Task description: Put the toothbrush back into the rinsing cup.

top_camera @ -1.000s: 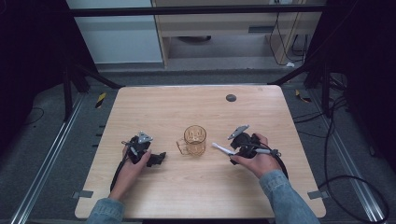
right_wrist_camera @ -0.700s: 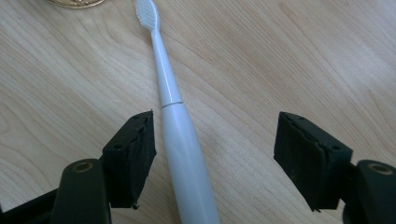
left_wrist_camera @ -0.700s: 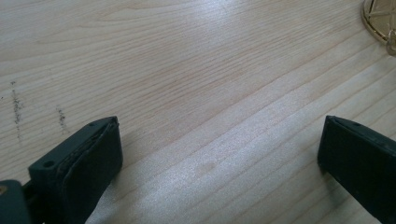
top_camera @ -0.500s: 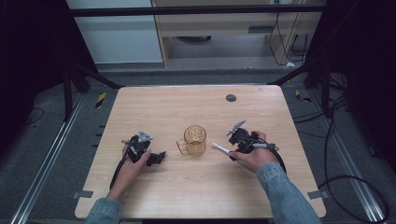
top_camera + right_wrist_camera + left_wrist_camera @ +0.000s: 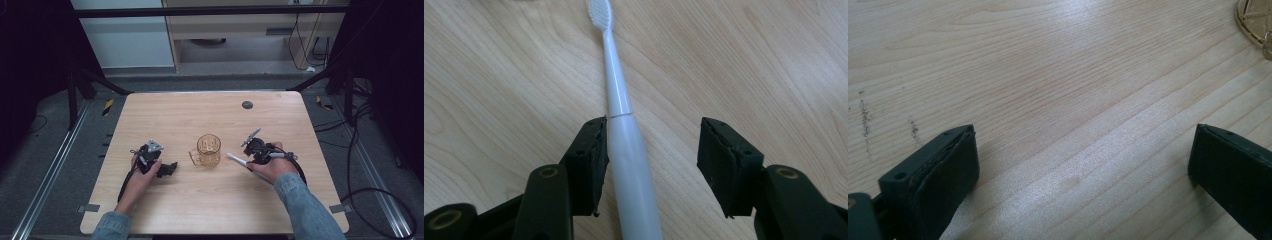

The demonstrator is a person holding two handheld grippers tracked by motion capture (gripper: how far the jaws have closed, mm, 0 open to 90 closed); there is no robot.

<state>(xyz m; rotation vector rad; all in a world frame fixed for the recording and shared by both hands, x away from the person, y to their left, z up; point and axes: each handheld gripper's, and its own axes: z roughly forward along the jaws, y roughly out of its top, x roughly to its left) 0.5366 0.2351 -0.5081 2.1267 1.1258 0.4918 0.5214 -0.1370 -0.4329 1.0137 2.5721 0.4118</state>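
Two grippers rest low over the wooden table [image 5: 165, 110], one in each of the person's hands. In the right gripper view the right gripper [image 5: 651, 150] has its jaws partly open and they have just been closing; a white toothbrush [image 5: 620, 125] lies on the table between them, its handle running up from the bottom centre of the frame and its bristled head reaching the top edge. The left-hand pad in that view sits right against the handle, while the right-hand pad stands clearly apart from it, so the brush is flanked but not clamped. In the high view the same right gripper [image 5: 248, 155] lies right of centre, with the toothbrush [image 5: 236, 159] pointing out toward the left, its head just beside an amber glass mug [image 5: 208, 149] that stands upright at the middle of the table, its handle turned to the lower left. The left gripper [image 5: 170, 169] sits left of the mug in the high view; in the left gripper view the left gripper [image 5: 1083, 160] has its jaws spread wide over bare wood with nothing between them, and the mug's rim [image 5: 1254, 20] shows in the upper right corner.
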